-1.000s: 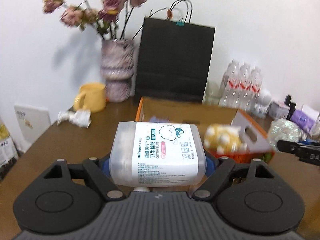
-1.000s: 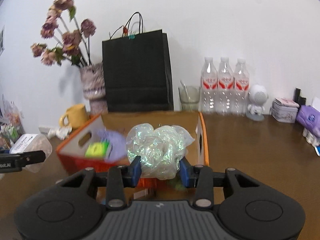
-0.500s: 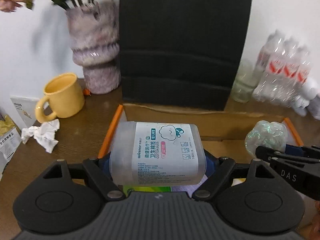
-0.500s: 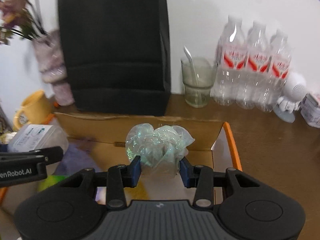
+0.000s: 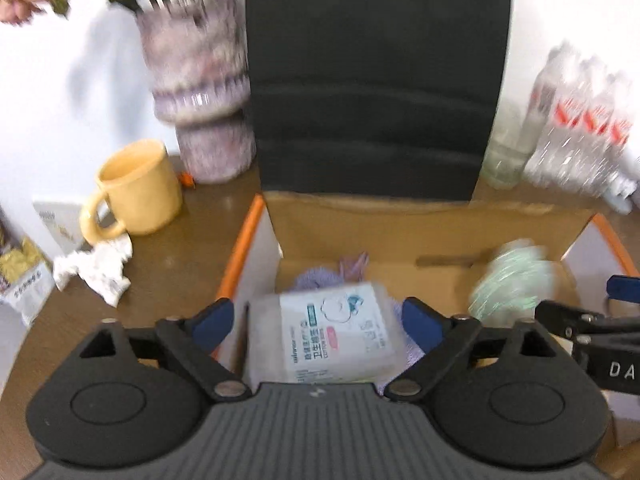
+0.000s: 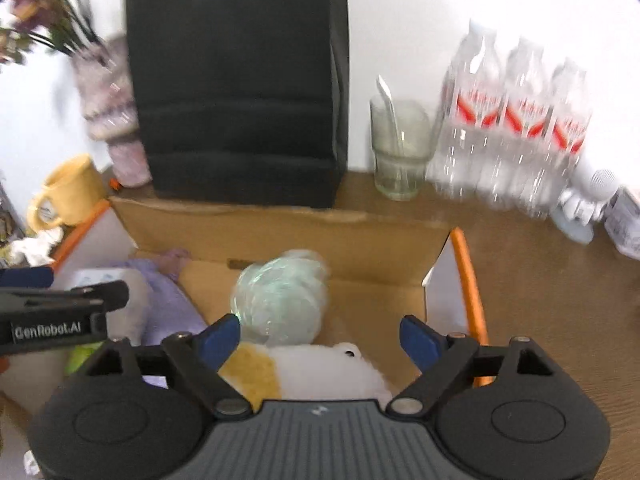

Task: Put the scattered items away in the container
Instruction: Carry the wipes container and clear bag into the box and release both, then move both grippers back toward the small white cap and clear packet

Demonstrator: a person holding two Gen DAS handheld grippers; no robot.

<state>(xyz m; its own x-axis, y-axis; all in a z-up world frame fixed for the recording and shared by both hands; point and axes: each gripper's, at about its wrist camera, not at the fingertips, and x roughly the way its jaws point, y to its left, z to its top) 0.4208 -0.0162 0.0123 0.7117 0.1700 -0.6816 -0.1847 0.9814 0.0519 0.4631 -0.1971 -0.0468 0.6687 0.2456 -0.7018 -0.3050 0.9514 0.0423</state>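
Observation:
My left gripper (image 5: 318,320) is open above the cardboard box (image 5: 400,220). The clear cotton-bud box (image 5: 324,336) lies loose and blurred between its fingers, inside the box on a purple fabric item (image 5: 320,278). My right gripper (image 6: 320,334) is open over the box (image 6: 280,220). The iridescent scrunchy ball (image 6: 280,298) is loose and blurred inside it, above a white and yellow plush toy (image 6: 304,372). The ball also shows in the left wrist view (image 5: 512,284).
A black paper bag (image 5: 376,80) stands behind the box. A yellow mug (image 5: 136,188), a vase (image 5: 200,88) and crumpled paper (image 5: 96,268) are to the left. A glass (image 6: 400,148), water bottles (image 6: 516,128) and a white figurine (image 6: 588,204) stand to the right.
Both grippers opened. The cotton-bud box and the iridescent ball left the fingers and dropped into the cardboard box.

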